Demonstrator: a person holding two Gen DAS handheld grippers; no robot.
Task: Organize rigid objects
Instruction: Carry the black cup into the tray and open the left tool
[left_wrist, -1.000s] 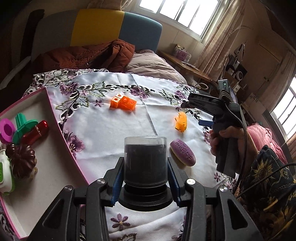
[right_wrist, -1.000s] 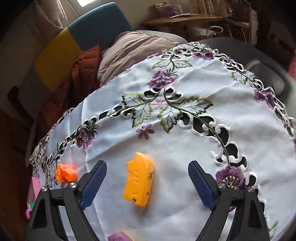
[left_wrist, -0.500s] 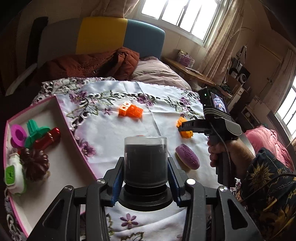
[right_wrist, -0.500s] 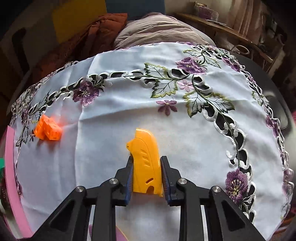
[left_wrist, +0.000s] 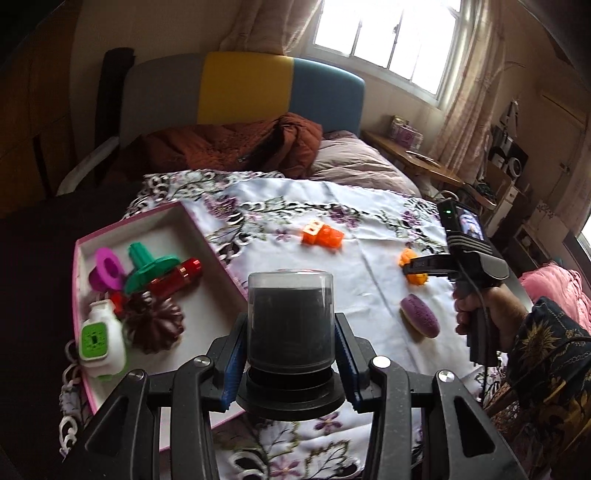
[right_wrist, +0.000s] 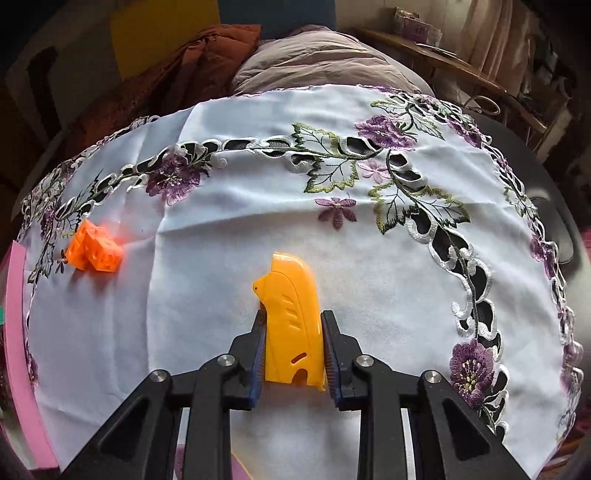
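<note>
A: What sits on your far left?

B: A pink box (left_wrist: 207, 236) with white walls inside. It holds a small white bottle with a green label (left_wrist: 100, 338), a purple ring (left_wrist: 107, 271), a green plastic cap piece (left_wrist: 149, 266), a shiny red tube (left_wrist: 175, 277) and a dark brown flower-shaped thing (left_wrist: 153, 325).

A: And what is your left gripper (left_wrist: 290, 354) doing?

B: Its blue pads are pressed tight on a dark round case (left_wrist: 290, 321). The case has a clear smooth cover and a wide black base. You hold it up above the near edge of the box and the cloth.

A: What lies on the cloth?

B: The white tablecloth (right_wrist: 221, 206) is soft, with purple stitched flowers and cut-out holes. An orange block with little holes (right_wrist: 94, 251) lies near the box. A bumpy purple oval (left_wrist: 419, 319) lies nearer you.

A: And your right gripper (right_wrist: 291, 343)?

B: It is squeezed on a yellow plastic piece (right_wrist: 290, 314). That piece is smooth and hard, with a curved top and small slits. It is down by the middle of the cloth, and I cannot tell if it touches.
</note>
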